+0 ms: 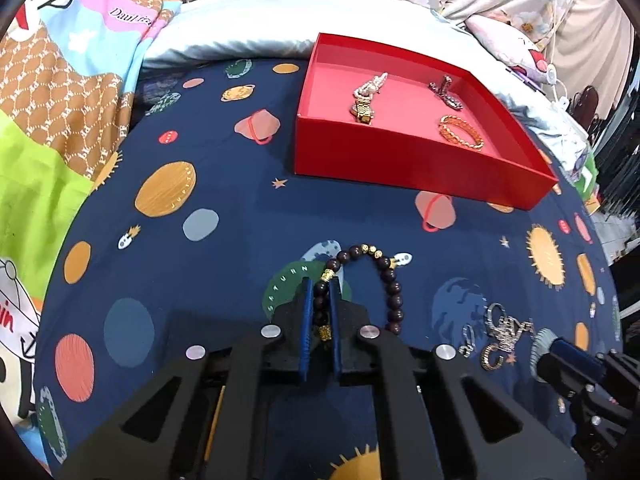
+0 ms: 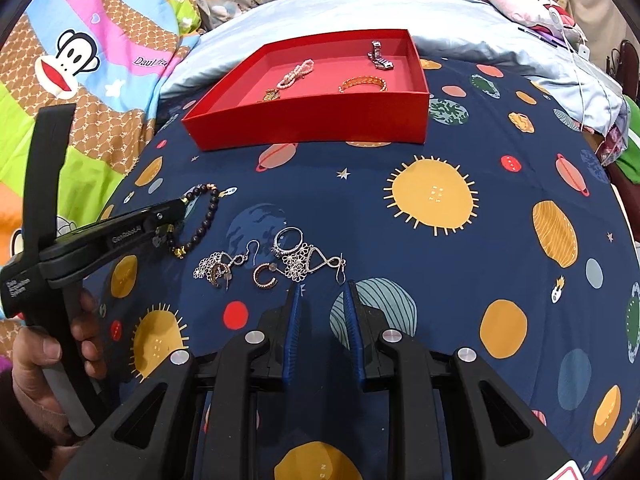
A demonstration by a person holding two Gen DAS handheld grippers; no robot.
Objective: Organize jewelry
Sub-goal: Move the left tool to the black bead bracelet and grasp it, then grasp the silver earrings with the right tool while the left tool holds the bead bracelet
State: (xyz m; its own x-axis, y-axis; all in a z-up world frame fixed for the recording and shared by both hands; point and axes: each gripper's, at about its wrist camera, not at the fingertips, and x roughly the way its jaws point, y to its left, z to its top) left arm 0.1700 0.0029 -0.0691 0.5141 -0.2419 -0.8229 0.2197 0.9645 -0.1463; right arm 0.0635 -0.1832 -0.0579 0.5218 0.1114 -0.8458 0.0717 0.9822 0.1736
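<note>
Left wrist view showed the left gripper (image 1: 321, 292) with its two blue pads pressed onto one side of a dark beaded bracelet (image 1: 374, 268), which lay on the navy planet-print sheet (image 1: 224, 168); the rest of the bead loop curved away past the fingertips and still rested on the cloth. Beyond it stood a red box (image 1: 416, 164), open on top, and inside were a pearl piece (image 1: 370, 86), a gold watch-like band (image 1: 362, 112), a dark silver piece (image 1: 444, 90) and an orange-gold bangle (image 1: 462, 132). Right wrist view showed the right gripper (image 2: 322, 292) with its fingers a little apart and nothing between them, hovering just in front of a small heap of silver earrings and rings (image 2: 280, 258) on the sheet. To the left of this heap the left gripper pinched the bracelet, and a person's hand (image 2: 52, 356) held its handle. The heap and the bracelet were near each other, both well apart from the box.
</note>
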